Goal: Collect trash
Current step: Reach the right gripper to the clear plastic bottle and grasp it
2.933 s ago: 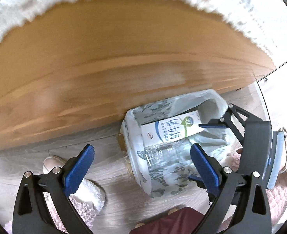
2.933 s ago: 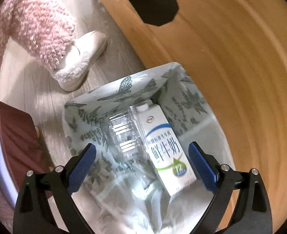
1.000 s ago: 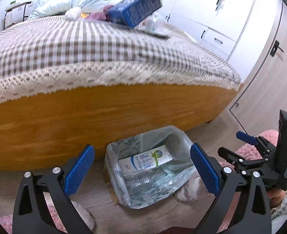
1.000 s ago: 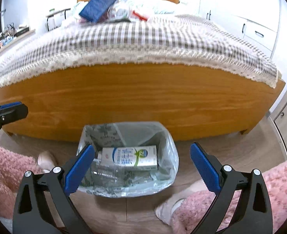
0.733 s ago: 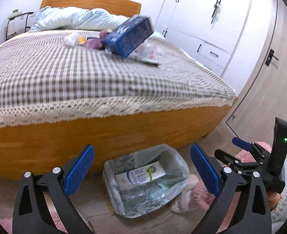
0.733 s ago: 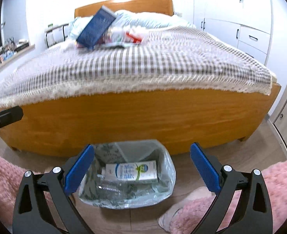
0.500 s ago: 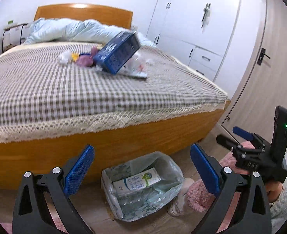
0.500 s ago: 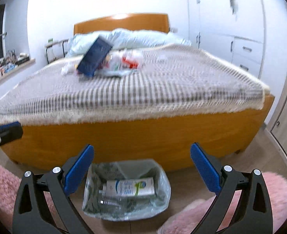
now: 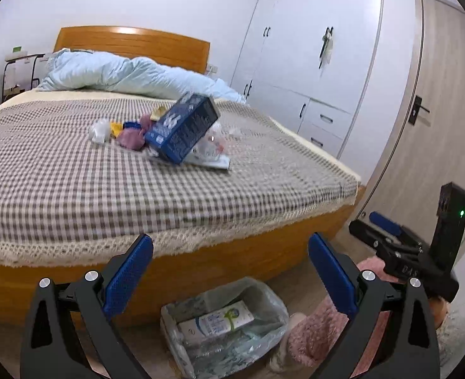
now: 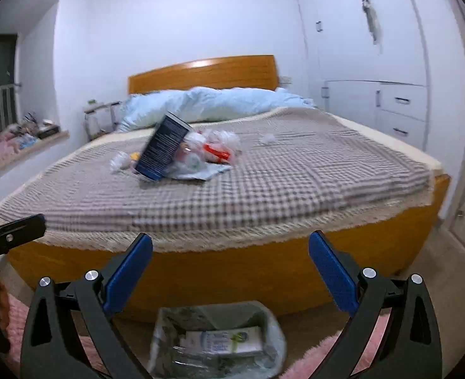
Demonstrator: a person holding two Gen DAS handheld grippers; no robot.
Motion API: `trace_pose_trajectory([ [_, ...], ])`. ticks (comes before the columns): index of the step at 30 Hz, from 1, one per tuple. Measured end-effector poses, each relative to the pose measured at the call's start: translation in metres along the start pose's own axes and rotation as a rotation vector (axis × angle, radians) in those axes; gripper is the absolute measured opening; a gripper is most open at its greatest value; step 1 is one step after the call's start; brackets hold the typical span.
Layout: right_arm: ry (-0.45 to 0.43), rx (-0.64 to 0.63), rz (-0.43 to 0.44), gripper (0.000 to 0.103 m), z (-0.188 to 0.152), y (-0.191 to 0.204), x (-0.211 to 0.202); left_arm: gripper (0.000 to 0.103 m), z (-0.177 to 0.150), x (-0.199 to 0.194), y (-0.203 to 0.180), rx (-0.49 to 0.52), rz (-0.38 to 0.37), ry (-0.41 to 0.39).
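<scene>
Trash pile [image 9: 181, 132] on bed [image 9: 74, 183]: blue box tilted; left gripper [image 9: 230, 271], right gripper [image 10: 230, 271] wide open, empty.

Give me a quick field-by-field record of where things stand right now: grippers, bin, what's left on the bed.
left gripper: open, empty, raised in front of the bed
right gripper: open, empty, facing the bed
trash bin: on the floor against the bed frame, lined with a clear bag
in bin: milk carton lying on its side, clear plastic under it
bed: checked cover, trash clustered near the middle
blue box: tilted, leaning on a crumpled plastic bag
other trash: small wads and wrappers beside the box, types unclear
</scene>
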State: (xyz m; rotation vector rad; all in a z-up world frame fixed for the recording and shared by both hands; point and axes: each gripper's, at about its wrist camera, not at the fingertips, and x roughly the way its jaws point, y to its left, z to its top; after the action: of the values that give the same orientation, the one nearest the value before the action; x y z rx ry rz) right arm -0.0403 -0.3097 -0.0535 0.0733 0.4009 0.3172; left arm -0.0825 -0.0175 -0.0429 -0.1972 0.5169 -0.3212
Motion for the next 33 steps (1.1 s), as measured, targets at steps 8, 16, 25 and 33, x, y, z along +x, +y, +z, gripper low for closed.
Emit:
trace_pose_trajectory([
  [8,-0.073,-0.011,0.02,0.095,0.021,0.002,0.017,0.095,0.026,0.009,0.002,0.002,-0.006,-0.065],
  [16,-0.164,-0.027,-0.012,0.095,0.046,0.003,0.031,0.095,0.046,0.021,0.009,0.02,0.011,-0.139],
  [25,-0.238,-0.076,-0.066,0.095,0.075,0.013,0.057,0.095,0.072,0.037,0.033,-0.008,0.025,-0.173],
  [33,-0.28,-0.091,-0.107,0.095,0.098,0.008,0.086,0.095,0.105,0.05,0.044,-0.048,0.007,-0.192],
])
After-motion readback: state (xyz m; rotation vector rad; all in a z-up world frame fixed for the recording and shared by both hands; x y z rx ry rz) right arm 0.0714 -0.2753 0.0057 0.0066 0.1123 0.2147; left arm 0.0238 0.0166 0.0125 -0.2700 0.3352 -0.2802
